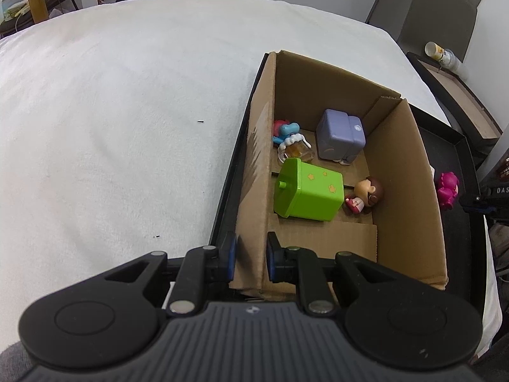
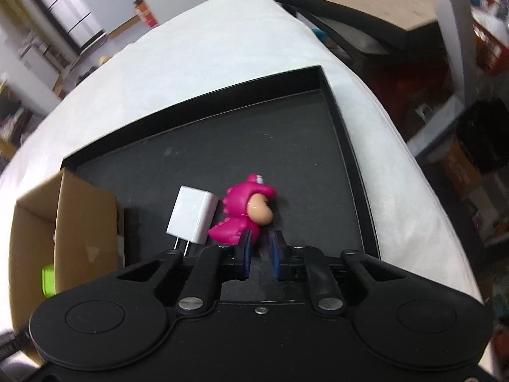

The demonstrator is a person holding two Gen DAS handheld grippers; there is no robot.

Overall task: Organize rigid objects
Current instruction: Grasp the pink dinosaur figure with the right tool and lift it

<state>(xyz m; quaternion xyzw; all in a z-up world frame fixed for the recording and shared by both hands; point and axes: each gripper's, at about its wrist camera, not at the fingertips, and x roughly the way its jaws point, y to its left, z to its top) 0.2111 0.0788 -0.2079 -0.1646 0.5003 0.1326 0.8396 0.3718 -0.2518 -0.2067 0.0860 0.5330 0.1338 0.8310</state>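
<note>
Two things are left outside the cardboard box (image 1: 404, 172): a pink figurine (image 2: 243, 210) and a white charger plug (image 2: 192, 216), lying side by side and touching on the black tray (image 2: 350, 159), near its front edge and just beside the box's outer wall.

Inside the box I count five things: a green bin-shaped toy (image 1: 310, 195) tipped on its side, a purple cube toy (image 1: 340, 138) toward the far corner, a small brown-haired doll (image 1: 366, 194) touching the green toy, a toy beer mug (image 1: 294, 151), and a blue-and-red figure (image 1: 284, 130) against the left wall.

The step in hand looks like the pickup of the pink figurine. The right tool (image 2: 259, 248) sits low over the tray with its jaws a little apart, empty, one finger right at the figurine's lower body. The next move calls for shifting slightly left so the figurine lies between the jaws without nudging the charger, then closing.

The left tool (image 1: 251, 254) straddles the box's left wall near its front corner, jaws spread, with a gap at each side, not pinching it.
</note>
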